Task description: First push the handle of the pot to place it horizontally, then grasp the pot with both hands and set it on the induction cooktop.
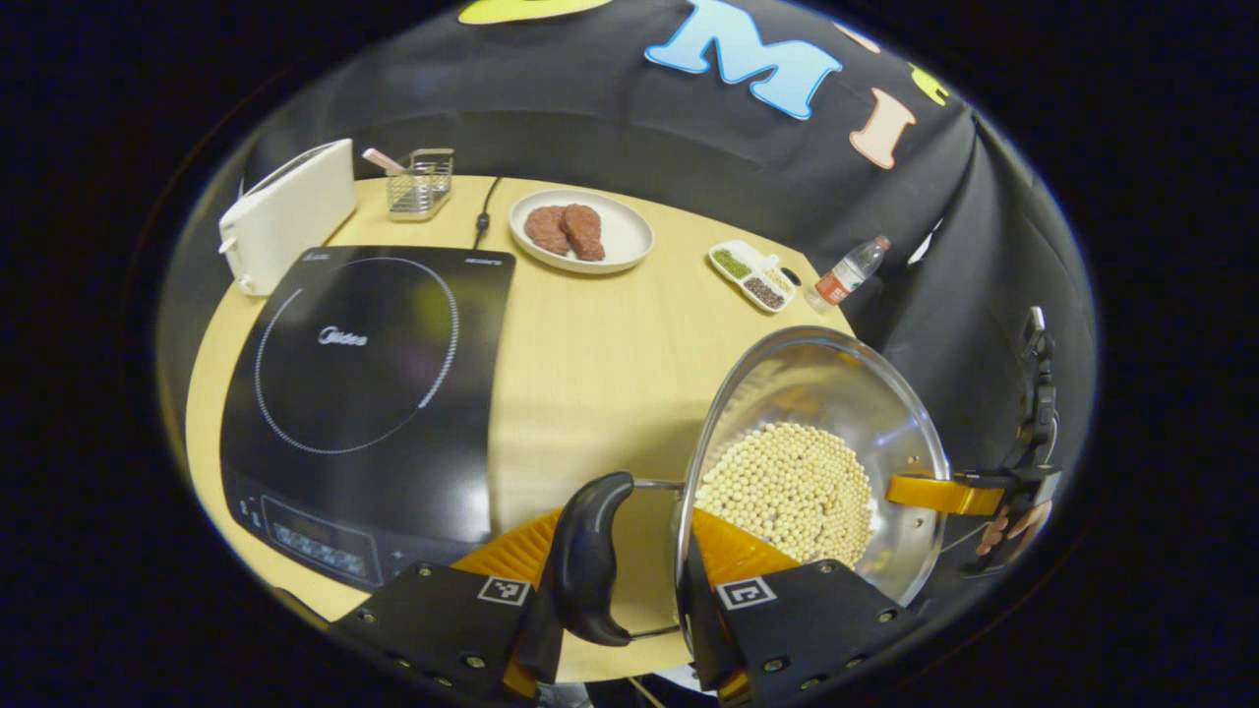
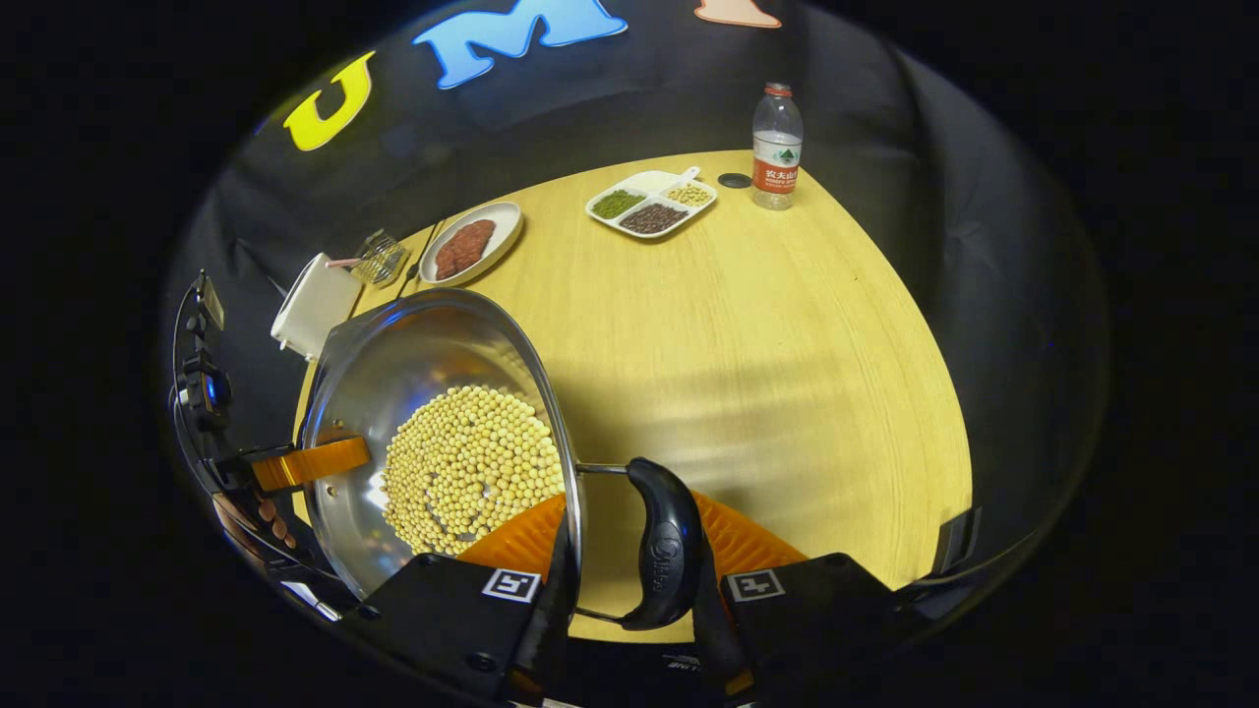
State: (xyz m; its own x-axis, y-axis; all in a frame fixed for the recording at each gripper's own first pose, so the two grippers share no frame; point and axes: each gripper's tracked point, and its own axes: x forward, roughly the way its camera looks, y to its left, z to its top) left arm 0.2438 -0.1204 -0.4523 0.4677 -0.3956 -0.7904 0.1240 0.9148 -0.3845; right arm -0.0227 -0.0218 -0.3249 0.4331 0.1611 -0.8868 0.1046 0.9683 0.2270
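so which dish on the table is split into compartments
The white tray beside the water bottle: three compartments of different beans. The round plate is undivided, holding meat.

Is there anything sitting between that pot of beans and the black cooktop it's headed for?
Nothing visible does. The pot, gripped by a handle on each side, is beside the induction cooktop, with bare table between them. The plate of meat and white appliance sit farther back.

Bare table separates pot from induction cooktop.
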